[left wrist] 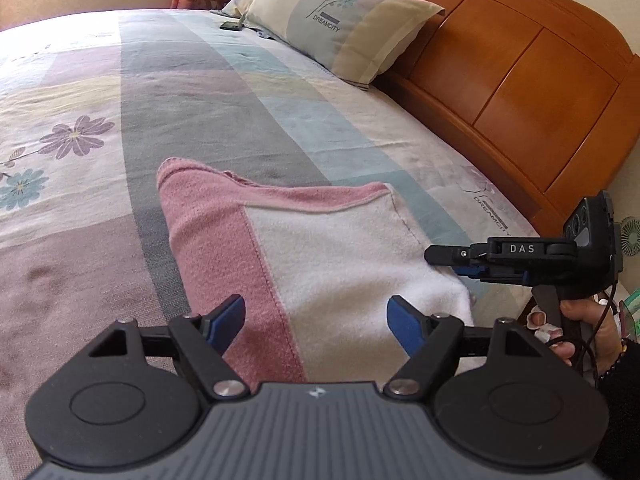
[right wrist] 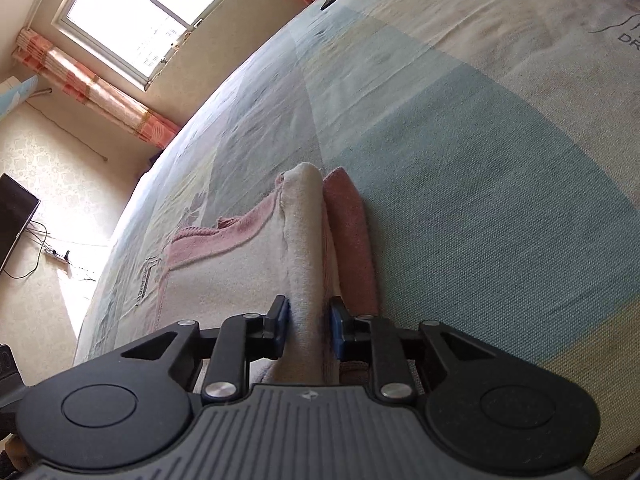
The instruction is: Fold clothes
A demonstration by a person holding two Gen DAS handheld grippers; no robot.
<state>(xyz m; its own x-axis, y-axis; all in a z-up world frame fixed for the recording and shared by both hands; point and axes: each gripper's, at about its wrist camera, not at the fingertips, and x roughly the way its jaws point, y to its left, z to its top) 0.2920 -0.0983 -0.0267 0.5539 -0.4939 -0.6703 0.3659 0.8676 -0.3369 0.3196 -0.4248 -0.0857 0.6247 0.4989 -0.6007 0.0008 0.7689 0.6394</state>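
A pink and white fleece garment (left wrist: 328, 248) lies partly folded on the bed, pink band to the left and white panel to the right. My left gripper (left wrist: 316, 308) hovers just above its near part, jaws wide open with nothing between them. My right gripper (left wrist: 440, 258) reaches in from the right at the garment's right edge. In the right wrist view the right gripper (right wrist: 308, 312) pinches a raised ridge of the white fabric (right wrist: 306, 240), which stands up between the blue pads; a pink fold (right wrist: 352, 240) lies beside it.
The patchwork bedsheet (left wrist: 200, 92) stretches far to the left and back. A pillow (left wrist: 340, 16) and wooden headboard (left wrist: 520, 72) stand at the right back, with a small dark device (left wrist: 231, 26) near the pillow. A person's hand (left wrist: 580, 320) holds the right gripper's handle. A window (right wrist: 148, 12) and screen (right wrist: 12, 220) are beyond the bed.
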